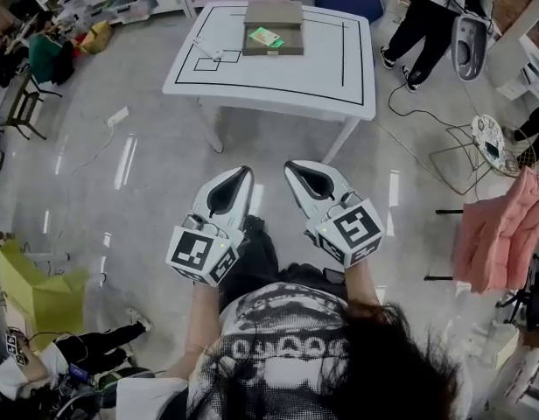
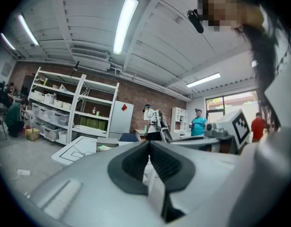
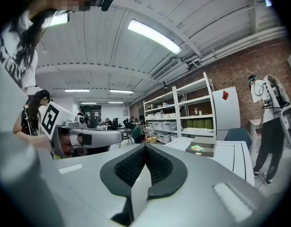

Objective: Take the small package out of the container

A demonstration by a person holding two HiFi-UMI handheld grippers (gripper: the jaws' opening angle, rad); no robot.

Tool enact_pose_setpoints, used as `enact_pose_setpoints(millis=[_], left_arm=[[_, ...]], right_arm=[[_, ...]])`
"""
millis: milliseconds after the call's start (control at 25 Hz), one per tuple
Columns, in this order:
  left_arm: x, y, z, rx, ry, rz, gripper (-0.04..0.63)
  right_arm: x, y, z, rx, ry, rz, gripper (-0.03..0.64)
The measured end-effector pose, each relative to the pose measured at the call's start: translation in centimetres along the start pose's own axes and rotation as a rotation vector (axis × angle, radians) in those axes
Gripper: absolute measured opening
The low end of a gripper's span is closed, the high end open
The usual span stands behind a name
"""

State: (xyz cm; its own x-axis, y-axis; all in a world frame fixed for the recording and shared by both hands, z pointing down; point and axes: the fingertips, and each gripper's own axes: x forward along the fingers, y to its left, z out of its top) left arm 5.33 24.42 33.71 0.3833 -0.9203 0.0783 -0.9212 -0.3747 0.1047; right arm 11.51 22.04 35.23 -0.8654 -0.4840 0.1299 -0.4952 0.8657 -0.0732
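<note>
Pkg (image 1: pixel 266 37) in container (image 1: pixel 273 51), far from L claw (image 1: pixel 245 171), R claw (image 1: pixel 290 165)

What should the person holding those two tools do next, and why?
Probably step toward the table first. The container with the green small package sits on it, well beyond reach; the left tool and right tool are shut, empty and held close to the body.
</note>
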Motion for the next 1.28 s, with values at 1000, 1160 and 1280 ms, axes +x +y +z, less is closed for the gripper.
enact_pose_setpoints(millis=[1000, 1160, 1280], left_arm=[[8.9, 20.4, 1.4, -0.006, 0.045, -0.194, 0.0], [9.4, 21.7, 1.2, -0.011, 0.05, -0.203, 0.0], [9.6, 22.4, 0.9, -0.021, 0.057, -0.21, 0.0]], right_arm=[[21.5, -5.7, 2.1, 0.035, 0.053, -0.148, -0.002], [22.8, -6.2, 1.9, 0.035, 0.066, -0.166, -0.002], [23.4, -6.5, 1.9, 0.037, 0.072, -0.172, -0.002]])
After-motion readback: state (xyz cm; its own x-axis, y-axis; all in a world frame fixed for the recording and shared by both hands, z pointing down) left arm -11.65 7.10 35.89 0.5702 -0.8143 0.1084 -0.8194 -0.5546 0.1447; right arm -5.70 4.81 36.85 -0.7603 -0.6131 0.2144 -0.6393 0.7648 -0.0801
